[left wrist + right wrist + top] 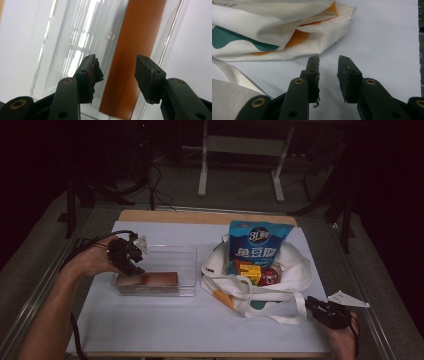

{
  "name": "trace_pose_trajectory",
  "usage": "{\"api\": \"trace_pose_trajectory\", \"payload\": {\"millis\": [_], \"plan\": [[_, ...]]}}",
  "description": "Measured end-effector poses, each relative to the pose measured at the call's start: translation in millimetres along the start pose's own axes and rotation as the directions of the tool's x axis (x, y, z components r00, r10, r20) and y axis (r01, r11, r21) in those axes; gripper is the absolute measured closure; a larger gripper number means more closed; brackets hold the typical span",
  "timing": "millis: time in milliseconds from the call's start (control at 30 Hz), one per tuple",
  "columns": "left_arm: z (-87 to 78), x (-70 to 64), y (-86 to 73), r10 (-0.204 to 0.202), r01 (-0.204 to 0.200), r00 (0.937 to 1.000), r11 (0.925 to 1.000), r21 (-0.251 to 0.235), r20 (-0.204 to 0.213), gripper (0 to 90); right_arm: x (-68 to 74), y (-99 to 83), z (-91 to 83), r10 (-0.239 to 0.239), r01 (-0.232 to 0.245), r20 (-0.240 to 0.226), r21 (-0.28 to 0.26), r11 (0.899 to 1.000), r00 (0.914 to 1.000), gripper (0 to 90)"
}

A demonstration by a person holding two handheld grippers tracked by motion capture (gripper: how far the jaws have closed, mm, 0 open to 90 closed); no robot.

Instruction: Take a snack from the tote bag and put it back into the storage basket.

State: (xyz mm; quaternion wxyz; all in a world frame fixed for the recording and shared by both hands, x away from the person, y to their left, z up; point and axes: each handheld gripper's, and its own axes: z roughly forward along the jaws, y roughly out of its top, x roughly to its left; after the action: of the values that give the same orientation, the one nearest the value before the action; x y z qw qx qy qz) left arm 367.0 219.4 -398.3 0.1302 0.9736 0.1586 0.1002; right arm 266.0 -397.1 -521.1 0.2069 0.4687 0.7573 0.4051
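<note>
A clear plastic tray (pixel 185 257) lies on the white table cover, with a brown flat box (pixel 150 280) inside along its near wall. My left gripper (pixel 134 265) hovers at the tray's left end, open, with the brown box (pixel 135 50) and tray (pixel 62 45) beneath its jaws. A white tote bag (pixel 295 270) sits at centre right and holds a blue snack pouch (pixel 257 245), a yellow box (pixel 248 271) and a red round item (pixel 269 276). My right gripper (pixel 311 304) rests open near the front right by the bag's strap, facing the bag (pixel 269 30), nothing between its jaws (pixel 328 72).
The wooden table edge (pixel 200 216) shows beyond the white cover (pixel 165 325). A white frame's legs (pixel 202 175) stand on the floor behind, with cables at the back left. Metal rails run along both table sides.
</note>
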Motion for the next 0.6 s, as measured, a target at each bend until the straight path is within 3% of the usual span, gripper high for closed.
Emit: {"api": "trace_pose_trajectory", "payload": {"millis": [167, 233, 267, 300, 400, 533, 600], "plan": [[-6.0, -0.8, 0.1, -0.021, 0.019, 0.9992, 0.9987, -0.046, -0.033, 51.5, 0.5, 0.5, -0.1, -0.007, 0.007, -0.003, -0.001, 1.0, 1.0, 71.0], [-12.4, -2.5, -1.6, -0.054, 0.048, 0.9973, 0.9913, -0.123, -0.05, 51.1, 0.5, 1.0, -0.5, -0.009, 0.009, -0.005, -0.003, 1.0, 1.0, 71.1], [-14.8, -4.1, -2.9, -0.07, 0.059, 0.9959, 0.983, -0.174, -0.057, 50.9, 0.5, 1.1, -0.5, -0.008, 0.008, -0.005, -0.004, 1.0, 1.0, 71.1], [-15.4, -4.4, -3.6, -0.078, 0.067, 0.9955, 0.9792, -0.192, -0.053, 51.0, 0.7, 1.2, -0.4, -0.006, 0.006, -0.005, -0.004, 1.0, 1.0, 71.2], [-13.9, -5.5, -7.3, -0.108, 0.093, 0.9927, 0.9708, -0.221, -0.054, 51.4, 1.1, 1.8, 0.0, -0.012, 0.012, -0.004, -0.004, 1.0, 0.9999, 71.2], [-11.8, -5.3, -12.1, -0.13, 0.114, 0.9898, 0.9695, -0.217, -0.06, 51.2, 1.9, 3.1, -1.1, -0.017, 0.017, -0.002, -0.006, 1.0, 0.9999, 71.4], [-13.7, -6.3, -14.2, -0.14, 0.124, 0.9886, 0.9639, -0.236, -0.055, 51.9, 1.8, 4.8, -2.9, -0.019, 0.019, 0.005, -0.01, 1.0, 0.9998, 72.0]]}}
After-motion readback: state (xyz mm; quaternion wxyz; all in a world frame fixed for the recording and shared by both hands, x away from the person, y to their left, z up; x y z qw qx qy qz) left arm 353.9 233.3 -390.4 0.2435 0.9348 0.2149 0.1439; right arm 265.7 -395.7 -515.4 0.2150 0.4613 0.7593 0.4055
